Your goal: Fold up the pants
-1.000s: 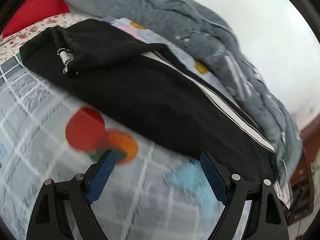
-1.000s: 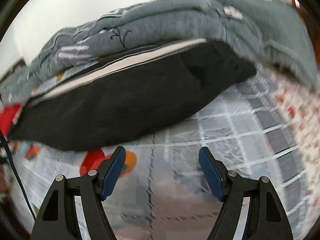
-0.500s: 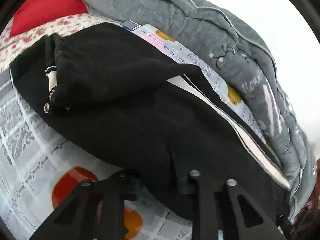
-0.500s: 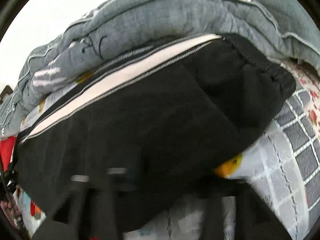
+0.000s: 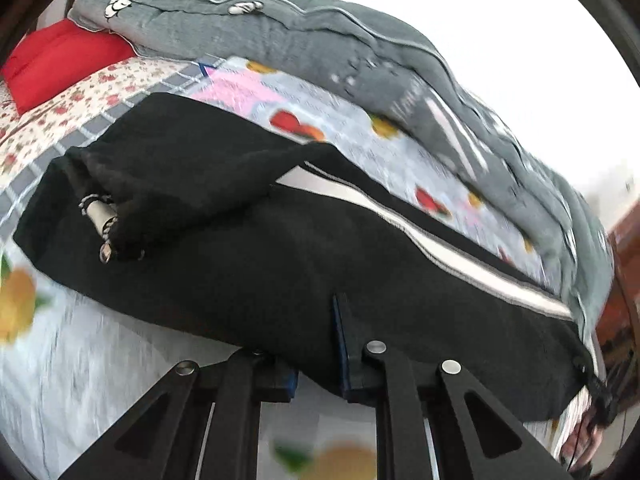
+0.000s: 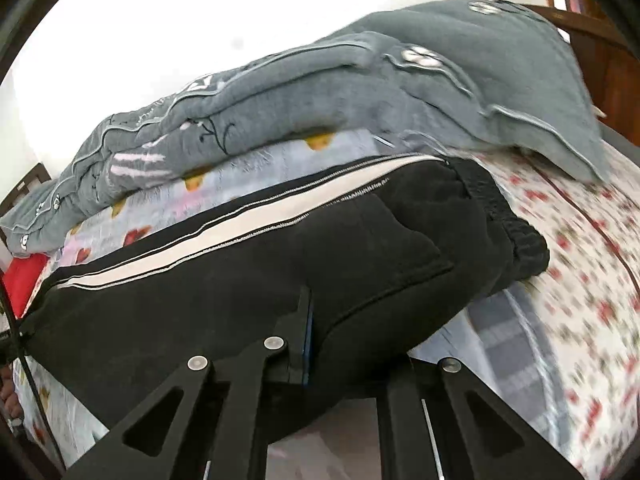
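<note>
The black pants (image 5: 248,264) lie lengthwise across the bed (image 5: 72,380), in front of the grey quilt (image 5: 304,44) that is heaped along the far side against the pale wall. A white side stripe (image 5: 460,254) runs along the pants' far edge, just short of the quilt, with a strip of fruit-printed sheet (image 5: 360,148) showing between the two.

In the left wrist view, the left hand-held gripper (image 5: 316,376) has its jaws closing on the near edge of the pants, with black fabric pinched between the blue pads; a fold of cloth bulges up over them. Left of that hand-held gripper, the pants' upper layer is folded back on itself, and a drawstring tip (image 5: 100,220) with a metal end pokes out of the fold. Beyond the pants on that side sits a red pillow (image 5: 60,60), tucked under the quilt's end.

In the right wrist view, the right hand-held gripper (image 6: 344,368) is clamped tight on the near edge of the pants, close to the elastic waistband (image 6: 504,216), which bunches up to its right. The far pad seems buried under the cloth, though blur makes that hard to confirm. Right of the waistband the bed shows a floral cover (image 6: 580,264).
</note>
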`<state>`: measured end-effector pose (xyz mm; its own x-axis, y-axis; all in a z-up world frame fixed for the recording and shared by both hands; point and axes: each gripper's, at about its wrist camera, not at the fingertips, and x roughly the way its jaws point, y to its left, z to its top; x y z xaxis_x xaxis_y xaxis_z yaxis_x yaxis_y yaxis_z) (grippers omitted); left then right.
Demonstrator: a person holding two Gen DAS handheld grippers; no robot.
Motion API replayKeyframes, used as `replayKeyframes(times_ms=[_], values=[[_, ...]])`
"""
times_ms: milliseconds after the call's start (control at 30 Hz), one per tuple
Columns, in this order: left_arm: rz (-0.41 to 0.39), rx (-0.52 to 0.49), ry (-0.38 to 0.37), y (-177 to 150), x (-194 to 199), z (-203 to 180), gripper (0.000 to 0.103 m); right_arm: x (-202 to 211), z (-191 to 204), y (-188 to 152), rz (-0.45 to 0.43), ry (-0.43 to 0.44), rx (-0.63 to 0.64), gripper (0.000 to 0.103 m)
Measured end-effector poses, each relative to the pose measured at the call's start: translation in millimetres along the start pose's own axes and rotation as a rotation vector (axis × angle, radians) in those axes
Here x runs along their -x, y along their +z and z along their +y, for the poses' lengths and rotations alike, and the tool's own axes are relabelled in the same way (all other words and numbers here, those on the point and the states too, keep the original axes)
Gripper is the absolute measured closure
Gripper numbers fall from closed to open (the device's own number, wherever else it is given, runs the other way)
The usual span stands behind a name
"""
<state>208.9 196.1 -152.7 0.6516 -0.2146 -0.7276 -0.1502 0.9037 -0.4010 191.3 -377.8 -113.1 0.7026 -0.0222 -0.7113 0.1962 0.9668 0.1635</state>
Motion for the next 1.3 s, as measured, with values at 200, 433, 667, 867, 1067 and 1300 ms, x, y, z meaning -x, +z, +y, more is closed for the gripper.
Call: replayKeyframes(times_ms=[200, 433, 667, 867, 1067, 1300], values=[[0.027, -0.033, -0.035, -53.9, 26.7, -5.3, 0.087, 37.1, -40.1, -37.2, 0.011, -0.048, -0.022, 0.093], [0.037, -0.066, 0.016, -87.9, 50.1, 2.2, 0.077, 61.1, -44.8, -66.6, 0.053, -0.154, 0.009, 0.062], [-0.056, -0.093, 0.016, -93.8, 97.9, 19.8, 0.046, 123.3, -28.6, -85.2, -0.028, -0.161, 0.048, 0.056], [-0.142, -0.097, 0.075, -65.1, 99.6, 38.8, 0.034, 136.8, 0.6, -86.2, -0.052, -0.104, 0.063, 0.055], [-0.136, -0.132, 0.149, -43.1, 72.8, 45.2, 0.050, 134.4, 24.4, -91.5, -0.042, -0.090, 0.095, 0.055], [-0.148, -0.108, 0.171, -17.4, 47.6, 53.9, 0.093, 112.9, 42.7, -99.0, 0.009, -0.121, 0.120, 0.055]])
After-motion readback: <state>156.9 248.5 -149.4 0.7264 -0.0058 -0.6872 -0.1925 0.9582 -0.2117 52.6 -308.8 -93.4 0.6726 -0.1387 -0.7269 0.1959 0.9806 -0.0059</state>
